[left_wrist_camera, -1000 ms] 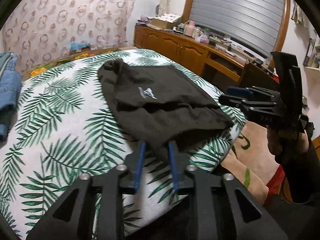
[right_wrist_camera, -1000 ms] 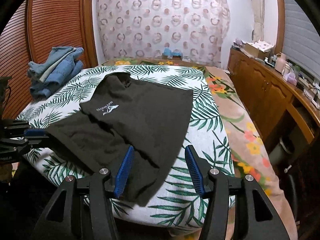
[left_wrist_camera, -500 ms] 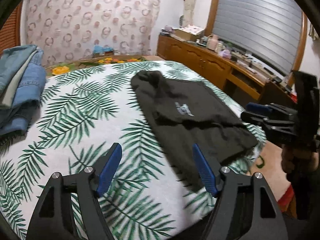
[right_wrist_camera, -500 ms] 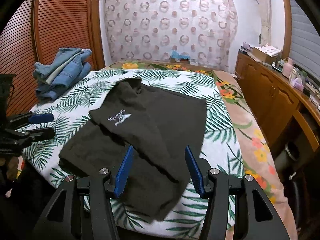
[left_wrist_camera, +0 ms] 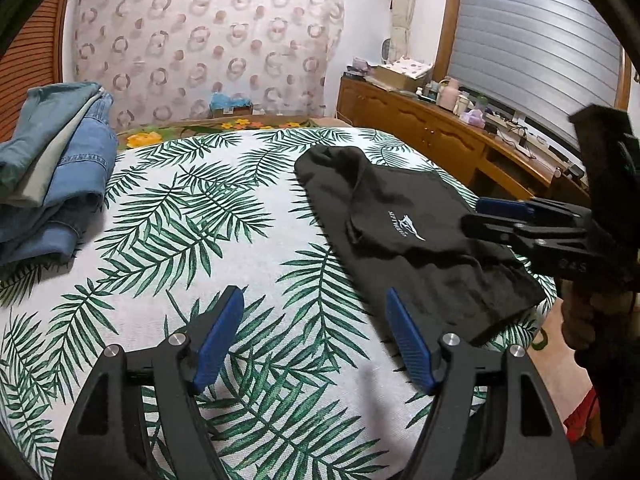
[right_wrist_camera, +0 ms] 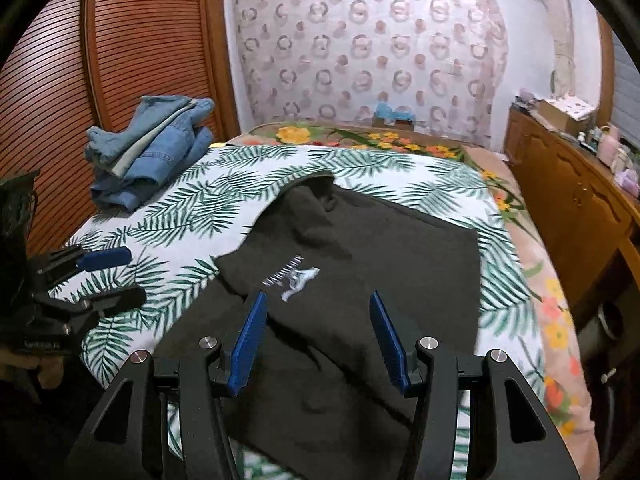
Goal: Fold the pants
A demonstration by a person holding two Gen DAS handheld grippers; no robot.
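Observation:
Black pants (left_wrist_camera: 408, 232) (right_wrist_camera: 352, 280) with a small white logo lie folded on the leaf-print bed cover (left_wrist_camera: 200, 220) (right_wrist_camera: 192, 216), near its right front corner. My left gripper (left_wrist_camera: 314, 302) hovers open over bare cover, just left of the pants, with nothing between its blue pads. It also shows at the left edge of the right wrist view as the left gripper (right_wrist_camera: 120, 276). My right gripper (right_wrist_camera: 316, 300) stands open above the pants' near part, not touching them; in the left wrist view the right gripper (left_wrist_camera: 492, 214) reaches in from the right.
A pile of blue denim clothes (left_wrist_camera: 52, 168) (right_wrist_camera: 148, 152) sits at the bed's far left. A wooden sideboard (left_wrist_camera: 452, 140) (right_wrist_camera: 568, 200) with clutter runs along the right. A slatted wooden wardrobe (right_wrist_camera: 100, 80) stands on the left, and a patterned curtain (left_wrist_camera: 200, 52) hangs behind the bed.
My left gripper let go of the pants' edge, opened wide and swung left over the bare cover. My right gripper moved forward over the pants, still open.

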